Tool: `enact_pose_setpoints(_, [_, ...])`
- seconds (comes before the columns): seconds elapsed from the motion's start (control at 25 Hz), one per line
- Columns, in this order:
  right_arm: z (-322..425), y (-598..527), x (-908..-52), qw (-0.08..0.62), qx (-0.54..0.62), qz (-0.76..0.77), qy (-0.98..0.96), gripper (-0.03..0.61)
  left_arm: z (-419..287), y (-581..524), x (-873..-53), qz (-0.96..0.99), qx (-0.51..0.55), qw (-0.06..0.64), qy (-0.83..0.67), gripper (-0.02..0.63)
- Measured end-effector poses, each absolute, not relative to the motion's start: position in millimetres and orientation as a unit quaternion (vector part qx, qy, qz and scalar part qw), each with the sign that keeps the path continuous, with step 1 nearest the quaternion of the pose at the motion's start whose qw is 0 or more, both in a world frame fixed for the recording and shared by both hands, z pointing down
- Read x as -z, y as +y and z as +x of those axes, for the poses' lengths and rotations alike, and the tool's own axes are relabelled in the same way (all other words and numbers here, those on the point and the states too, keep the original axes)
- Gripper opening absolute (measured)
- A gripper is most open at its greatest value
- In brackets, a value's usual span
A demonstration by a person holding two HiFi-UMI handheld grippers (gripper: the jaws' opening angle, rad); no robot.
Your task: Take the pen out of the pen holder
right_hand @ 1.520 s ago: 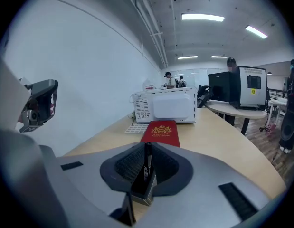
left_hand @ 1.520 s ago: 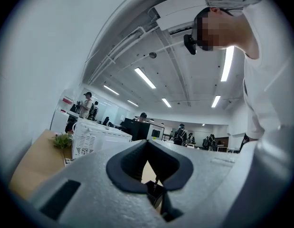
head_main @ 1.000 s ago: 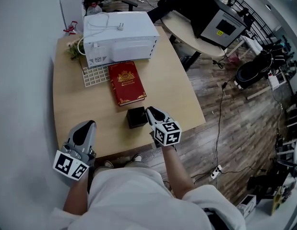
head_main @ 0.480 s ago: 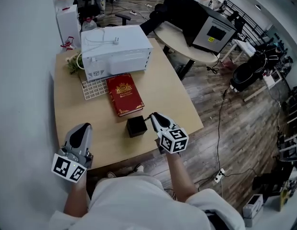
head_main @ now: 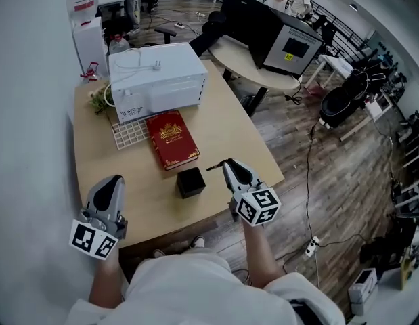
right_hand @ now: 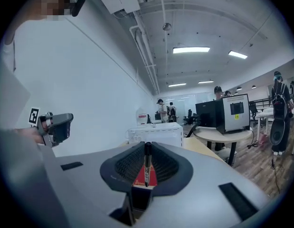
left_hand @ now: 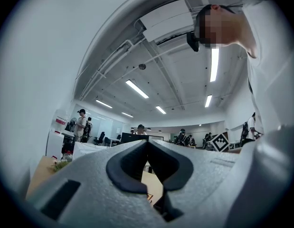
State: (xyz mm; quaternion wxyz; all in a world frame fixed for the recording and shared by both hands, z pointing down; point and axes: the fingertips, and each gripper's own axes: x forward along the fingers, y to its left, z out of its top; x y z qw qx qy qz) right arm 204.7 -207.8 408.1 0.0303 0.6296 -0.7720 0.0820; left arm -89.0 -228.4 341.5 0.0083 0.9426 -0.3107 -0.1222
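Note:
My right gripper (head_main: 227,163) is shut on a thin black pen (head_main: 216,166), held up above the table, just right of the black square pen holder (head_main: 191,181). In the right gripper view the pen (right_hand: 147,163) stands upright, pinched between the ribbed pads (right_hand: 130,164), its lower end free above the holder (right_hand: 138,197). My left gripper (head_main: 112,180) hovers over the table's near left edge, jaws shut with nothing between them; its tips meet in the left gripper view (left_hand: 147,141). It also shows at the left of the right gripper view (right_hand: 56,127).
A red book (head_main: 172,139) lies behind the holder on the wooden table (head_main: 229,124). A white appliance (head_main: 155,76) and a white grid rack (head_main: 130,133) stand further back. A round table with a black box (head_main: 277,42) lies beyond, and cables run over the wooden floor at right.
My right gripper has risen from beside the holder's top, and the pen now hangs clear of the holder. The left gripper has lifted slightly.

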Motion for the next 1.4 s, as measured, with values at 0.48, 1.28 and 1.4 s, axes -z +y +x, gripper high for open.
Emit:
enact_pose_setpoints(0.48, [228.7, -157.6, -351.2, 0.011, -0.027, 0.659, -0.752, 0.049, -92.2, -222.4, -320.9, 0.941, 0.131, -0.013, -0.310, 0.012])
enact_pose_setpoints(1.28, [224.9, -94.5, -276.7, 0.000, 0.054, 0.689, -0.723, 0.048, -168.7, -213.9, -316.5, 0.917, 0.134, -0.017, -0.375, 0.012])
enact_pose_setpoints(1.4, [216.8, -90.8, -276.4, -0.001, 0.054, 0.692, -0.720, 0.048, -175.8, -213.2, -319.4, 0.918, 0.133, -0.015, -0.374, 0.012])
